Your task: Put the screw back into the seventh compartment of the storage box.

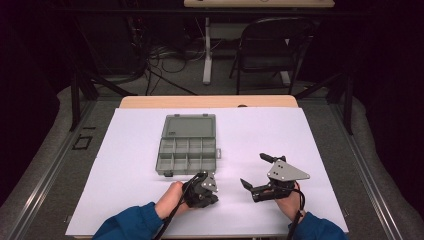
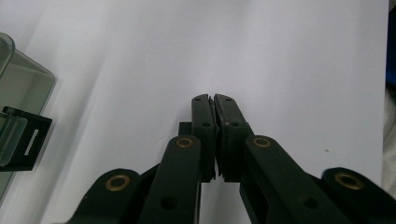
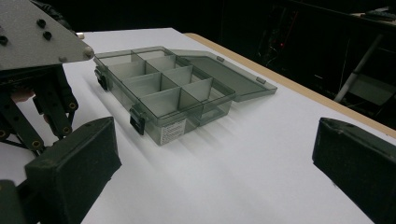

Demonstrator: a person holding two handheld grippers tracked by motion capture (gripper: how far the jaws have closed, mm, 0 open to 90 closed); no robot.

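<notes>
Organizer box (image 1: 187,145) is placed mid-table, toward the far edge, on the white sheet (image 1: 125,165); lid (image 1: 190,125) is laid open flat behind it. Compartments are seen empty in the right gripper view; the near-left ones are partly cut off by the left gripper (image 1: 207,186) there. Left gripper is pressed together with nothing between, just beside the box's near edge. Right gripper (image 1: 256,171) is spread, nothing held, near the table's near right corner.
</notes>
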